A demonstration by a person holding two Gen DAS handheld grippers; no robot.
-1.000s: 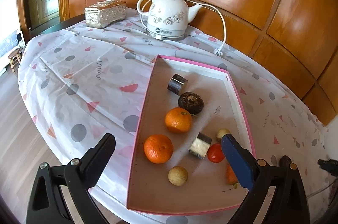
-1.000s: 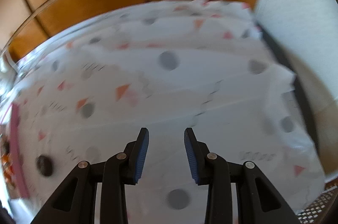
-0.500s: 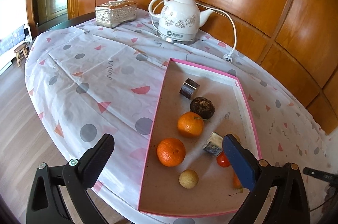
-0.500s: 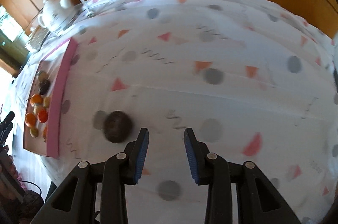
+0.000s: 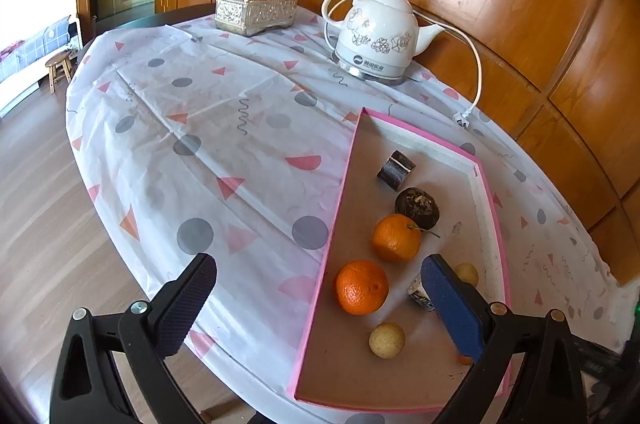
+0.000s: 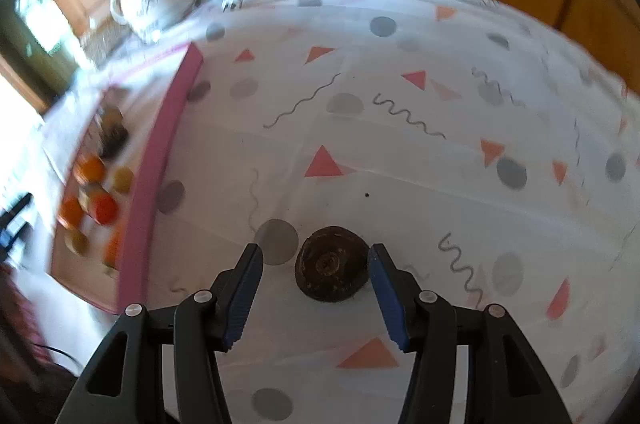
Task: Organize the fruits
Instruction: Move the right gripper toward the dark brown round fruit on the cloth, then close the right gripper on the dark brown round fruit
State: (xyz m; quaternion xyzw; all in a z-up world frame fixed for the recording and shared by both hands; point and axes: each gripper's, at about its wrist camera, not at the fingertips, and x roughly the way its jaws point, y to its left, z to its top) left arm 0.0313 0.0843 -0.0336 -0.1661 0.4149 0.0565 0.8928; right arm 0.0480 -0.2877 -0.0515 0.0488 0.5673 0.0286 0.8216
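Observation:
A pink-rimmed tray (image 5: 341, 191) holds two oranges (image 5: 361, 287) (image 5: 396, 237), a dark round fruit (image 5: 417, 207), dark cut pieces (image 5: 396, 164), and small tan fruits (image 5: 386, 340). My left gripper (image 5: 316, 300) is open wide, hovering above the tray's near left edge. In the right wrist view a dark round fruit (image 6: 331, 268) lies on the tablecloth outside the tray (image 6: 158, 159). My right gripper (image 6: 316, 278) is open with its jaws on either side of that fruit, not touching it.
A white kettle (image 5: 376, 33) with cord and plug (image 5: 462, 119) stands behind the tray. A silver tissue box (image 5: 256, 8) sits at the back. The patterned tablecloth (image 5: 208, 127) covers a round table; wooden wall panels behind.
My right gripper swung left toward the loose dark fruit and opened wider around it. My left gripper shifted left, so the tray now sits more to the right.

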